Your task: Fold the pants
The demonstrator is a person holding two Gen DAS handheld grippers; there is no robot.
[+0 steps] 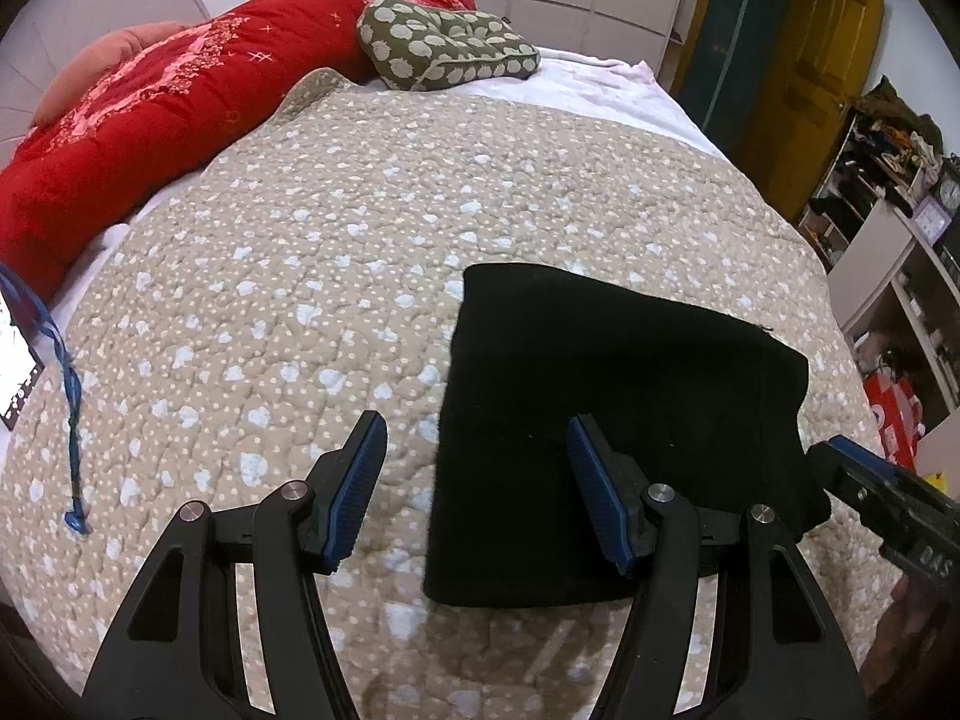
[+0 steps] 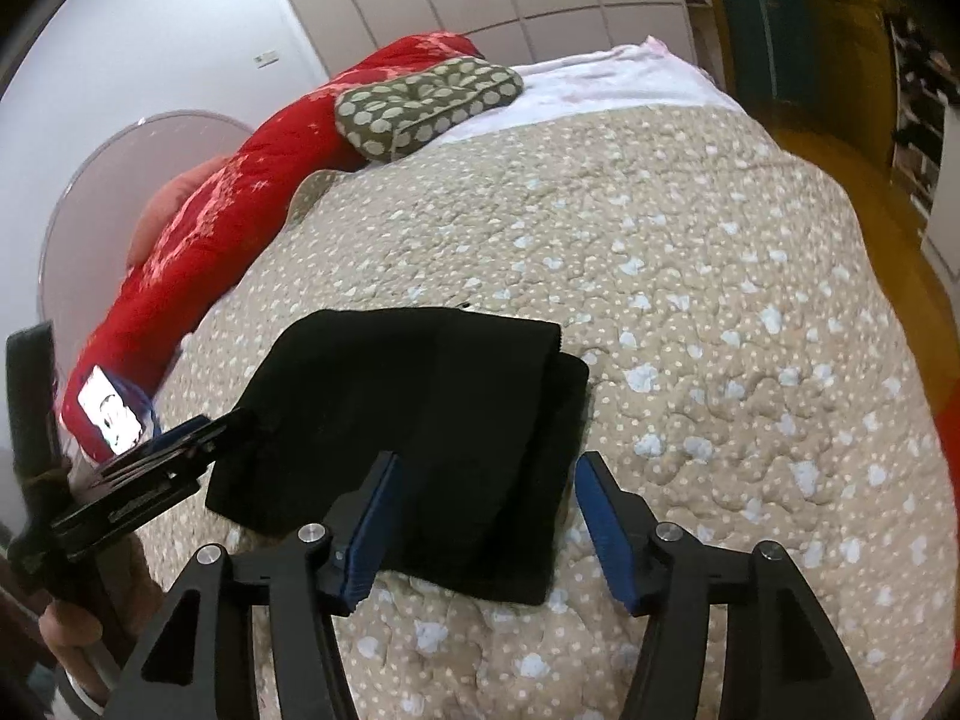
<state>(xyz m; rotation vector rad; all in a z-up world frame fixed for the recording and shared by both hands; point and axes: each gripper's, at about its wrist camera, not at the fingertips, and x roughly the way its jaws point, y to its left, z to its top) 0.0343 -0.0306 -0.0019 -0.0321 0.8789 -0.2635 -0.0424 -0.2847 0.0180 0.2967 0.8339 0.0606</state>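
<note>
On the near part of the bed's quilted beige cover (image 1: pixel 360 252), the black pants (image 1: pixel 612 408) lie folded down to a compact, roughly square bundle, well apart from the red duvet (image 1: pixel 150 120) and the green spotted cushion (image 1: pixel 450 48) at the far side. The left gripper (image 1: pixel 474 492) holds its fingers wide apart with nothing between the pads; it hangs over the bundle's left edge, one finger above the quilt and the other above the cloth. The right gripper (image 2: pixel 486 528) also stands open and empty-handed, its fingers straddling the near right corner of the bundle without pinching it. By the look of it the folding is all but done, so the step in hand is a clean release and perhaps a tidy-up: both pairs of fingers should lift off without snagging the top layer, and in the right wrist view the upper layer sits slightly short of the lower one along the right edge, so a light nudge there would square the stack. The black cloth swallows detail, so how many layers there are, and where waistband or hems lie, cannot be made out. Whether any finger touches the fabric is unclear. A bright card with a blue cord (image 1: pixel 66 396) is cut off at the left margin.
</note>
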